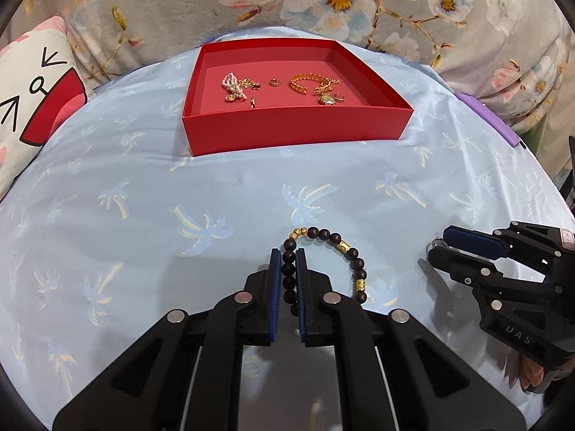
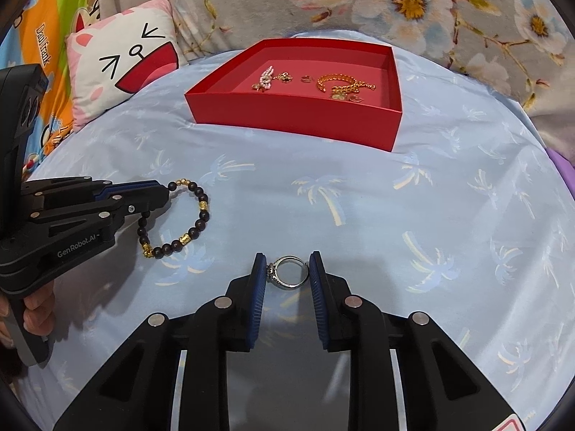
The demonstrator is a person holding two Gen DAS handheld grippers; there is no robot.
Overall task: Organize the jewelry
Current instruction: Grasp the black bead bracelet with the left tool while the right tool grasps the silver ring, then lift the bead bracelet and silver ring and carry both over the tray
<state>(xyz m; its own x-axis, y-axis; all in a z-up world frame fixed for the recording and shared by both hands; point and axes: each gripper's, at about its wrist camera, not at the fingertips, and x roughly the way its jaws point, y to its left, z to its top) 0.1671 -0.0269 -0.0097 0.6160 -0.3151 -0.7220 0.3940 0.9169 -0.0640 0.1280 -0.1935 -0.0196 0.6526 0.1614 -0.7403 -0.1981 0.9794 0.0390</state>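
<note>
A dark wooden bead bracelet (image 1: 354, 255) with gold beads lies on the pale blue palm-print cloth. My left gripper (image 1: 287, 255) is shut on its left side, with beads pinched between the blue pads. The right wrist view shows the same grip, the left gripper (image 2: 163, 194) on the bracelet (image 2: 201, 208). My right gripper (image 2: 287, 260) is shut on a silver ring (image 2: 289, 273) low at the cloth, both pads touching it. From the left wrist view, the right gripper (image 1: 436, 248) holds the ring (image 1: 433, 242) at its tips. The red box (image 1: 294, 129) (image 2: 294, 122) stands farther back, open.
Inside the box lie a pink bead piece (image 1: 231, 84), a gold bangle (image 1: 305, 82), a chain and small rings. A cartoon pillow (image 2: 133, 57) sits at the back left. A floral blanket (image 1: 341, 0) rises behind the box. A person's hand (image 2: 36, 316) grips the left handle.
</note>
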